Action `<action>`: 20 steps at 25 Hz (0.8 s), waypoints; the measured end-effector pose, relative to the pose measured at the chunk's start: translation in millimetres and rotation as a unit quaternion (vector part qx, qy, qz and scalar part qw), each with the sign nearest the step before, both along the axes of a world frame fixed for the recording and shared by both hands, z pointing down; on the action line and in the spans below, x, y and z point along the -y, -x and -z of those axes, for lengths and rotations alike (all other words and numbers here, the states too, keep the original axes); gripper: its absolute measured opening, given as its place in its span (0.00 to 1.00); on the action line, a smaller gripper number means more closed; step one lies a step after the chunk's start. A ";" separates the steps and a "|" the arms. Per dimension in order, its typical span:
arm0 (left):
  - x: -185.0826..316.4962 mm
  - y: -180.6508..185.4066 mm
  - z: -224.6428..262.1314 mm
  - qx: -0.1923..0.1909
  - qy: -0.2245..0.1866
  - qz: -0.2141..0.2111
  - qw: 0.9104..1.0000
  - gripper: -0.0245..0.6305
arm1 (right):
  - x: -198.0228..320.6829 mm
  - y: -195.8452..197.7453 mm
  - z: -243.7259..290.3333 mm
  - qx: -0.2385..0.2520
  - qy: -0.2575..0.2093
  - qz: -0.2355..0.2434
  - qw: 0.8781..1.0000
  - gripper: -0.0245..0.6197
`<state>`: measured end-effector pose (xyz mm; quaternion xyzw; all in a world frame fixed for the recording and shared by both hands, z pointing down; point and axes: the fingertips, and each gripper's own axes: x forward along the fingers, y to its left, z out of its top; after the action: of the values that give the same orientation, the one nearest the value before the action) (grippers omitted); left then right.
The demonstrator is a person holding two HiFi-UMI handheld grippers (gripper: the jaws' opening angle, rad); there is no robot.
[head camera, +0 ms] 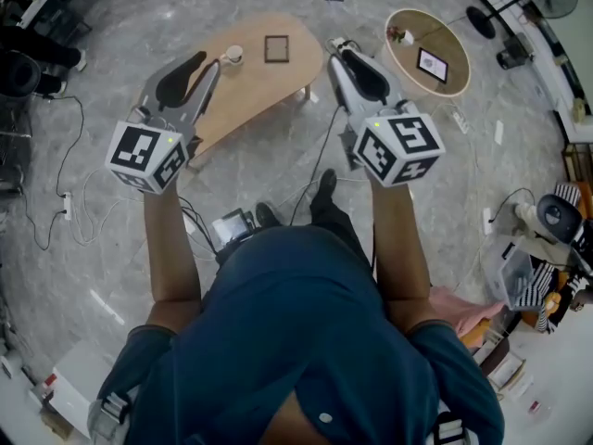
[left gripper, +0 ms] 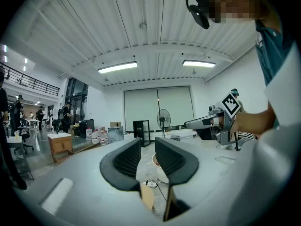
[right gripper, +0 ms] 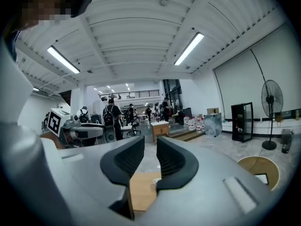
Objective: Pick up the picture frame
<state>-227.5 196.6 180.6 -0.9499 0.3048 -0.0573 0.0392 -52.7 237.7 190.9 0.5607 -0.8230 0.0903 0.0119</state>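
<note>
That small dark square picture frame (head camera: 276, 48) lies flat on the pale wooden curvy table (head camera: 259, 86), near a white cup (head camera: 233, 55) and well ahead of both claws. The left gripper (head camera: 211, 67) and right gripper (head camera: 334, 54) both show a narrow gap, nothing between. The frame looks light, stiff and maybe glass-fronted, so I'd pinch an edge rail, not the face.
</note>
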 end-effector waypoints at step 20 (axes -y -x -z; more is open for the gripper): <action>87.7 -130.0 -1.9 0.033 0.003 0.107 0.994 0.18 | 137.6 -127.2 -9.5 0.040 0.000 0.114 0.993 0.14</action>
<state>-97.4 108.9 182.5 -0.9094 0.4034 -0.0935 0.0396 74.5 100.2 200.4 0.4591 -0.8814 0.1104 -0.0111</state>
